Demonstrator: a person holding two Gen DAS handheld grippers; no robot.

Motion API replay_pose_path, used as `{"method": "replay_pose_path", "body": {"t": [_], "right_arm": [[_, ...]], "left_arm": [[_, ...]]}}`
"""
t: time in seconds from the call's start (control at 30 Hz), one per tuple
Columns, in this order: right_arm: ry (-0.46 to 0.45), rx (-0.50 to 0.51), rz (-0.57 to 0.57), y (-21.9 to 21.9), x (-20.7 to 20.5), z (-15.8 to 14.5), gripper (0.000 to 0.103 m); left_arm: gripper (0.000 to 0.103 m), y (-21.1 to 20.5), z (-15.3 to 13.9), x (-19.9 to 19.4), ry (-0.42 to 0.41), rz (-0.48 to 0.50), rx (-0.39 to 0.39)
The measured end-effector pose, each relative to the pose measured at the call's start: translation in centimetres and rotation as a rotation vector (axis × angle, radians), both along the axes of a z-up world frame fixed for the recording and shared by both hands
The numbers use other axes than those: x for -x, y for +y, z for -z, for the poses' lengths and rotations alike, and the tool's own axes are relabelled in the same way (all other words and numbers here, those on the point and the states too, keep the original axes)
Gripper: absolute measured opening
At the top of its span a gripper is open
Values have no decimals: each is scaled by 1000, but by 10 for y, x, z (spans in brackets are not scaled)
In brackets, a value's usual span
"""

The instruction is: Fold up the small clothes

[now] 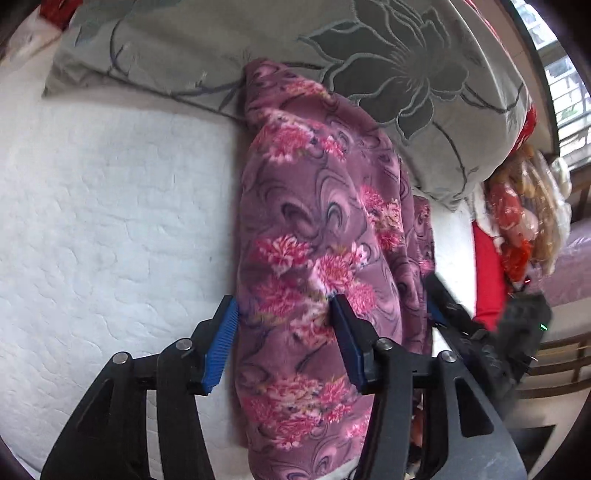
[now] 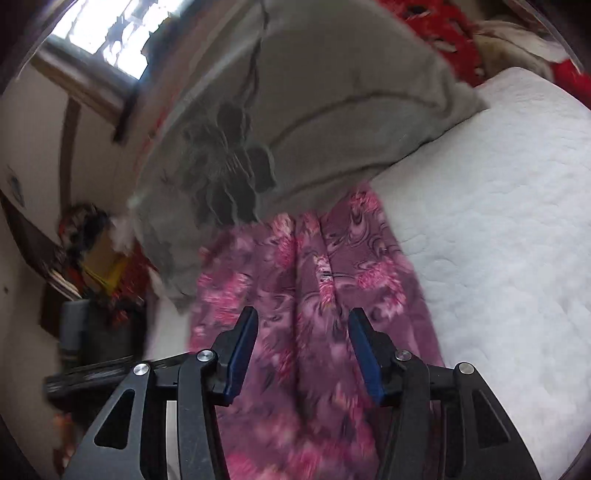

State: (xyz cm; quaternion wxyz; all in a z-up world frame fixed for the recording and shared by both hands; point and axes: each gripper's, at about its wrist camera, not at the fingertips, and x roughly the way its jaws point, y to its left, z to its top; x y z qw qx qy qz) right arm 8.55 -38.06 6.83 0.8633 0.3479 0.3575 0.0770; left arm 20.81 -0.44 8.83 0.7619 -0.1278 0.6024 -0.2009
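A purple fleece garment with pink flowers lies folded lengthwise on the white quilted bed, its far end against a grey pillow. My left gripper is open, its blue-padded jaws astride the garment's left part, just above it. The right gripper also shows in the left wrist view, at the garment's right edge. In the right wrist view the garment runs away from me, blurred. My right gripper is open above it, holding nothing.
A grey pillow with a dark flower pattern lies at the garment's far end; it also shows in the right wrist view. Red and mixed clutter sits past the bed's right edge. A window is behind.
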Motion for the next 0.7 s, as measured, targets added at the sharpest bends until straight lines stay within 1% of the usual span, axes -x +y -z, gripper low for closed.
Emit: {"method": "replay_pose_path", "body": {"t": [0.03,0.1,0.13,0.17,0.2,0.23,0.27,0.33,0.37,0.43,0.47,0.53,0.6,0.63,0.7], "right_arm": [[-10,9,-43,8,-3,0,54],[-77,49,-157,29,-2,-6,53],[-92,77,-195,36,-1,-9,50],[-98,160,-205,44,1,-12,41],[-86,257,-205,50,2,-14,29],[-75,301,-210,51,2,-15,14],[-84,297,-201,48,5,-18,14],[-140,270,-155,34,18,-32,13],[-166,271,-134,29,23,-38,13],[-196,295,-87,20,32,-46,13],[-185,305,-69,14,31,-45,13],[-120,306,-41,1,29,-32,13],[-8,293,-30,-10,16,-9,14],[28,275,-15,-16,14,3,17],[23,204,4,-23,18,4,19]], "left_arm": [[51,3,1,1,4,0,13],[50,3,2,1,3,1,33],[51,3,2,2,-7,4,26],[51,3,3,1,-16,7,16],[51,2,2,2,-21,4,6],[51,0,0,4,-24,0,9],[50,0,-4,6,-29,-2,15],[50,-4,-17,13,-77,2,35],[51,-5,-22,15,-101,1,33],[52,-9,-29,18,-146,-1,-3],[55,-14,-27,18,-155,5,-31],[55,-27,-14,19,-132,26,-96],[56,-35,4,21,-96,53,-136],[56,-39,11,23,-91,60,-158],[58,-39,11,27,-115,66,-169]]}}
